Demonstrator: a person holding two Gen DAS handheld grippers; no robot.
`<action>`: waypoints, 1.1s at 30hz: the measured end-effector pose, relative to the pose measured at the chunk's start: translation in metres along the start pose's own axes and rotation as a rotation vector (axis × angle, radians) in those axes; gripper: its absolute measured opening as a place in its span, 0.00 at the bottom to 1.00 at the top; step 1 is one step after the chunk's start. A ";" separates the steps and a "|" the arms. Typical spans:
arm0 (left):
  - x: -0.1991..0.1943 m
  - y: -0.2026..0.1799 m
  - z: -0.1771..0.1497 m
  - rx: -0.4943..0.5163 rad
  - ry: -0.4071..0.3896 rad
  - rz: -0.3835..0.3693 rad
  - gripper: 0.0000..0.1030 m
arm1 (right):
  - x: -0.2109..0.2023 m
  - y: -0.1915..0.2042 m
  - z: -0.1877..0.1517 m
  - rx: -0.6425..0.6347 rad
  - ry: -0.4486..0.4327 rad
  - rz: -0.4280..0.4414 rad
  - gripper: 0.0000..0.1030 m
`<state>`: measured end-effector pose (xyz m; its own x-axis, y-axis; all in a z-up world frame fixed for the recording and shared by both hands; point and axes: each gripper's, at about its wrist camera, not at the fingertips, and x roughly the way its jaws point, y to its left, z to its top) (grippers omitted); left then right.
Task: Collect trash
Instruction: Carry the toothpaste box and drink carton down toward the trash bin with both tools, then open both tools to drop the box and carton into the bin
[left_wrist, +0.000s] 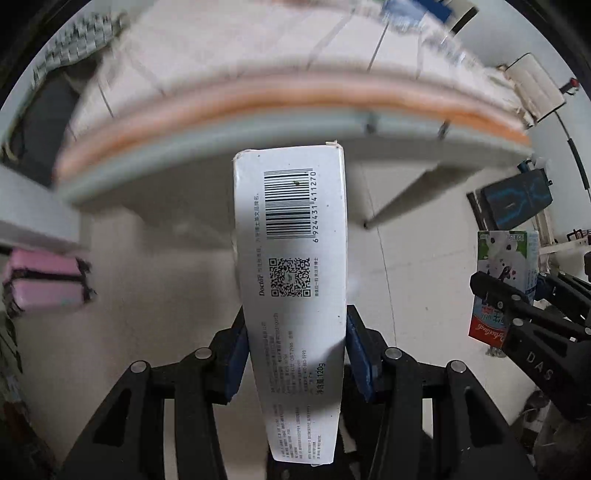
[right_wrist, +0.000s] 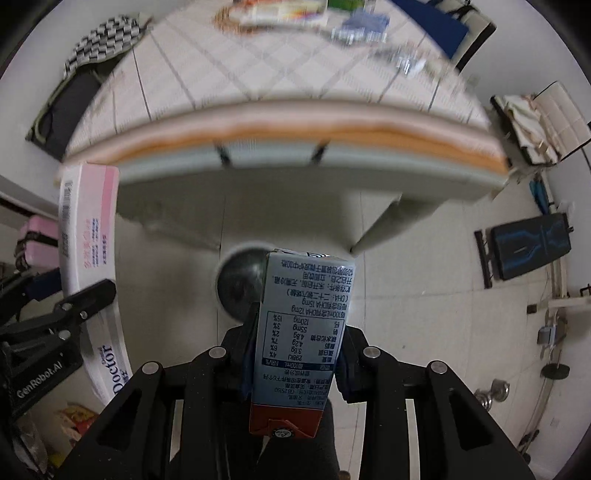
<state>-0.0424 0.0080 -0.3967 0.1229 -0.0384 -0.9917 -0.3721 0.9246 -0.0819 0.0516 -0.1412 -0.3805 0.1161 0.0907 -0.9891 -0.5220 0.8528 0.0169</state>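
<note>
Now carrying two pieces of trash off the table — left gripper (left_wrist: 295, 354) clamping a long white toothpaste box (left_wrist: 291, 280) between its blue pads, box jutting forward past the fingertips; right gripper (right_wrist: 295, 354) pinching a small milk carton (right_wrist: 301, 343) upright, directly above a round bin (right_wrist: 240, 284) on the floor. Next, probably — lowering and releasing the carton into it, then bringing the box over.

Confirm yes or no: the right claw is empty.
No, the right claw is shut on a milk carton, gripped between its fingers.
</note>
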 end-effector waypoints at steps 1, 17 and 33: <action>0.017 0.002 -0.002 -0.011 0.019 -0.013 0.43 | 0.012 0.000 -0.004 -0.002 0.012 0.003 0.34; 0.341 0.054 0.029 -0.208 0.250 -0.207 0.71 | 0.359 -0.048 -0.041 0.174 0.286 0.234 0.35; 0.255 0.063 -0.002 -0.237 0.093 0.091 0.92 | 0.370 -0.009 -0.034 0.071 0.226 0.135 0.99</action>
<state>-0.0363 0.0553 -0.6546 -0.0016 -0.0041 -1.0000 -0.5842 0.8116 -0.0024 0.0709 -0.1331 -0.7521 -0.1459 0.0956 -0.9847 -0.4585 0.8754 0.1529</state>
